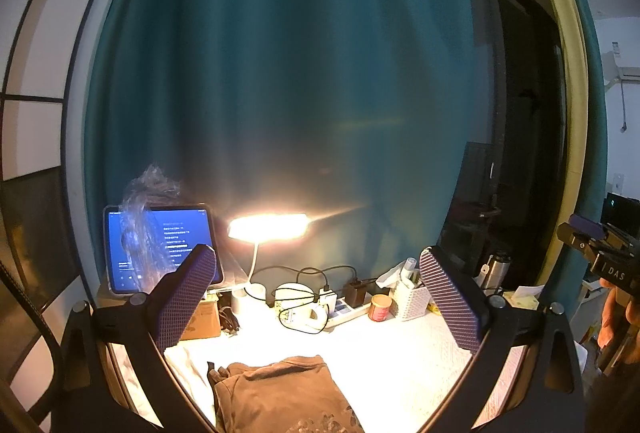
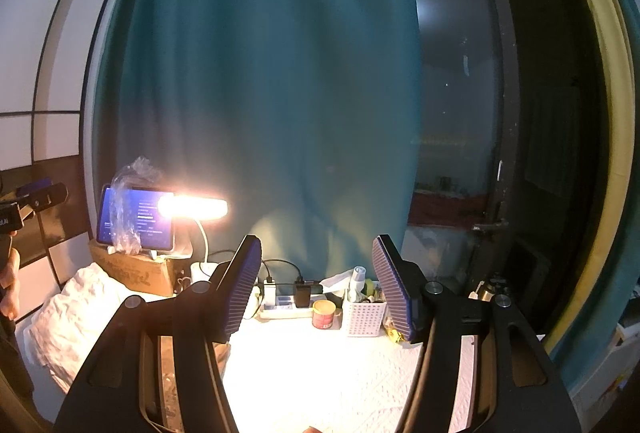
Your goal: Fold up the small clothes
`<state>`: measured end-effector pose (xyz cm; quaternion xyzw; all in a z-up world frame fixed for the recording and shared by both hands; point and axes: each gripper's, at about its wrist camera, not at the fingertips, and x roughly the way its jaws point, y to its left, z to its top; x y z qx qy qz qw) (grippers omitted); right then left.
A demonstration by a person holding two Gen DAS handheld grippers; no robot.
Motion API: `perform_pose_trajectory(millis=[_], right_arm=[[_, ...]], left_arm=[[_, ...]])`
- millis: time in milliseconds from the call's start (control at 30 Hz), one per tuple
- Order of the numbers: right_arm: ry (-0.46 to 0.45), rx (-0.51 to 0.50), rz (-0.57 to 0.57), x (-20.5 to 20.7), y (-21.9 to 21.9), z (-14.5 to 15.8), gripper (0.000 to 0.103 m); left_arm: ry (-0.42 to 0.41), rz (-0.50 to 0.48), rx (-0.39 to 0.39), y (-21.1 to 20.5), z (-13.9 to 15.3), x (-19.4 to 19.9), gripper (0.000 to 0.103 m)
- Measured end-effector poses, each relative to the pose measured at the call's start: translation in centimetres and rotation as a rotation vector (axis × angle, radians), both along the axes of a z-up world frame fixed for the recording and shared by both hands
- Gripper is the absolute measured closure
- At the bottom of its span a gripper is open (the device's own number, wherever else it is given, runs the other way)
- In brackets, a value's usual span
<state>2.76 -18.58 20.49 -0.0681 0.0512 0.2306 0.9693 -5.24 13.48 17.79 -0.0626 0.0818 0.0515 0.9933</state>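
Observation:
A brown garment [image 1: 280,397] lies folded on the white table cover [image 1: 392,361], low in the left wrist view, below and between the fingers. My left gripper [image 1: 320,297] is open and empty, raised above the table and aimed at the back wall. My right gripper [image 2: 318,285] is open and empty too, also raised above the white cover [image 2: 320,373]. A brown edge of cloth [image 2: 222,349] shows behind its left finger. The right gripper's body appears at the right edge of the left wrist view [image 1: 600,253].
A lit desk lamp [image 1: 266,227], a tablet [image 1: 160,249] on a cardboard box [image 2: 136,273], a power strip with chargers [image 2: 288,307], a red tin [image 2: 324,313] and a white basket [image 2: 364,315] line the table's back. A crumpled white cloth [image 2: 76,309] lies left. A teal curtain [image 1: 280,73] hangs behind.

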Motion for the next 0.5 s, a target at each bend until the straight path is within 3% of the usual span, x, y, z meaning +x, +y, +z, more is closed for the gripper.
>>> perform_pose_trajectory(millis=[500], right_arm=[[0.007, -0.001, -0.011, -0.63, -0.08, -0.21, 0.042]], left_arm=[[0.005, -0.026, 0.014, -0.23, -0.2, -0.14, 0.002]])
